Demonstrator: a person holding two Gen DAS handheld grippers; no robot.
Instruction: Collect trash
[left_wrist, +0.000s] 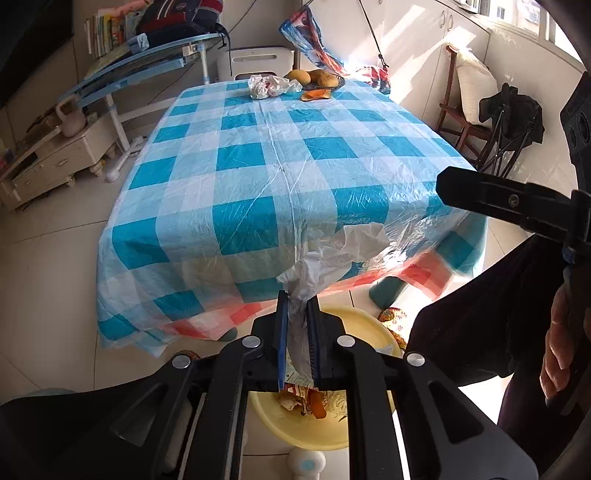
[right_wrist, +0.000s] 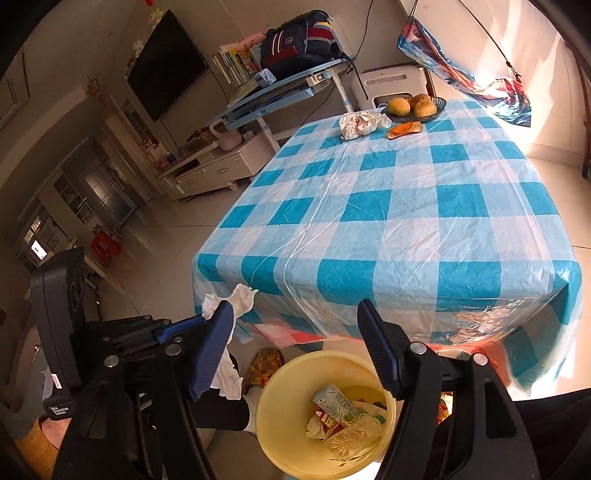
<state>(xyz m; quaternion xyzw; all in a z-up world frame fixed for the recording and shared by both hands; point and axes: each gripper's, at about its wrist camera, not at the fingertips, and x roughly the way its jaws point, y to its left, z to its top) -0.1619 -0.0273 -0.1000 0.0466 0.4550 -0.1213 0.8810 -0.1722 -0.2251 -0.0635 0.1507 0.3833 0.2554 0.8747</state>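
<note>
My left gripper (left_wrist: 297, 334) is shut on a crumpled white plastic bag (left_wrist: 332, 254) and holds it above the yellow trash bin (left_wrist: 365, 325) on the floor at the table's near edge. My right gripper (right_wrist: 295, 354) is open and empty, above the same bin (right_wrist: 280, 424), which holds a carton, wrappers and a crushed bottle. In the right wrist view the left gripper and its white bag (right_wrist: 240, 299) show at the left. On the far end of the checked table (right_wrist: 406, 206) lie another crumpled bag (right_wrist: 360, 123) and an orange peel (right_wrist: 404, 130).
A bowl of fruit (right_wrist: 413, 107) stands at the table's far end. A slippered foot (right_wrist: 264, 365) is beside the bin. A blue desk (right_wrist: 280, 88) and a TV cabinet (right_wrist: 210, 170) stand to the left. A chair (left_wrist: 465, 110) is to the right.
</note>
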